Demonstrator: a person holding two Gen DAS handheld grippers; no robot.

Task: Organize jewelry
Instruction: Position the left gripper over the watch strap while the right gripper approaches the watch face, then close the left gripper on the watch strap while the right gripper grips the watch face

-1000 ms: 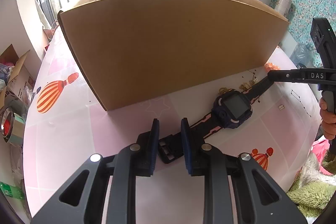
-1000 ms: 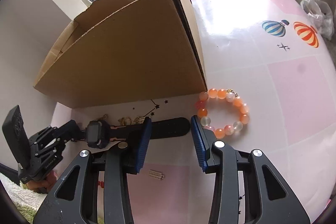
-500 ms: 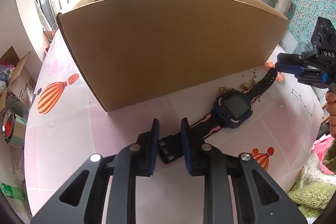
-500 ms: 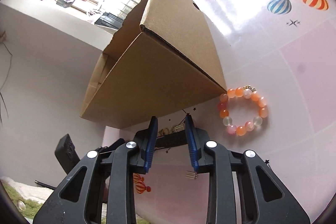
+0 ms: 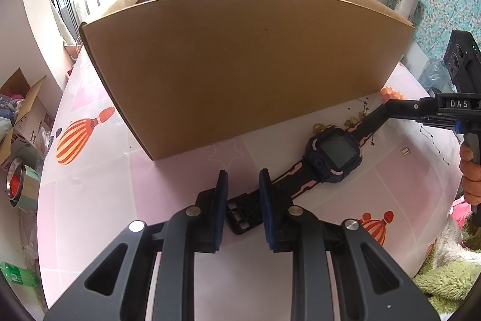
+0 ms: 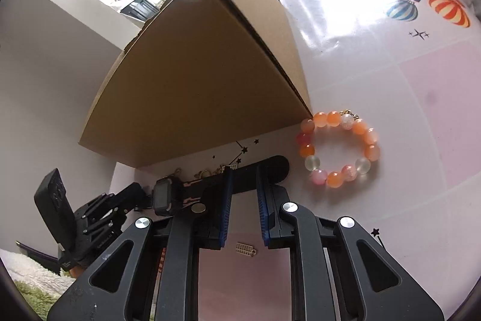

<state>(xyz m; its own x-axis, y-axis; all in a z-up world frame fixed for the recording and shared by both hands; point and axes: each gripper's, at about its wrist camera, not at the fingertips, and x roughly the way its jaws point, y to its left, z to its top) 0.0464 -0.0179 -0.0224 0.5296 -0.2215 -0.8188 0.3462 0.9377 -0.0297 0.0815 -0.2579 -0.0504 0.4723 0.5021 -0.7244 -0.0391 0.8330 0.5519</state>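
Right gripper (image 6: 243, 194) returned; bracelet (image 6: 339, 149) clear rightward

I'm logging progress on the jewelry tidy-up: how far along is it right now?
Early, it seems. Nothing looks put away; the cardboard box's inside is hidden. In hand: the left gripper pinches the buckle end of the watch, the right gripper the other strap end. Left on the table: bead bracelet, small gold charms, and a tiny clasp piece.

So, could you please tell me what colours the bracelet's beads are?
Mostly orange, with some pink and clear beads; the bracelet shows best in the right wrist view.
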